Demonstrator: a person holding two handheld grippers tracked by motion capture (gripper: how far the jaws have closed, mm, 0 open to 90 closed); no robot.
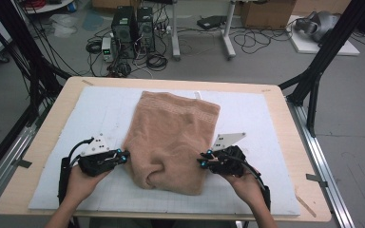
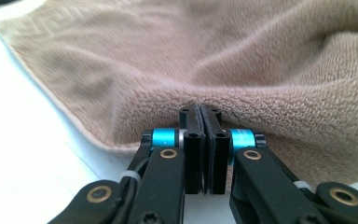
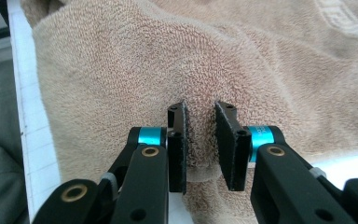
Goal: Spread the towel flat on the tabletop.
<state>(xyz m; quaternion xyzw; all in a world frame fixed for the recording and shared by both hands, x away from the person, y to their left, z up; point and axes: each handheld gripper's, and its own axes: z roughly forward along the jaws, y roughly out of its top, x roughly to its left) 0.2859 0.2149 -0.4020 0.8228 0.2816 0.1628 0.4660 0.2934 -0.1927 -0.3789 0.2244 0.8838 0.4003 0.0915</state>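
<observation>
**Both towel edges gripped, ready to lift evenly**

The tan towel (image 1: 171, 137) lies mid-table on the white mat (image 1: 52, 156). Its left edge is pinched tight by the left gripper (image 2: 200, 122); a thick fold is clamped by the right gripper (image 3: 200, 130). Both sides should be raised together, tension kept equal.

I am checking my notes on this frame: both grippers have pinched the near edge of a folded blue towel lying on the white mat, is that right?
Nearly right, but the towel is tan, not blue, as the high view shows. The rest holds: the left gripper and the right gripper each pinch its near part, and it lies on the white mat.
</observation>
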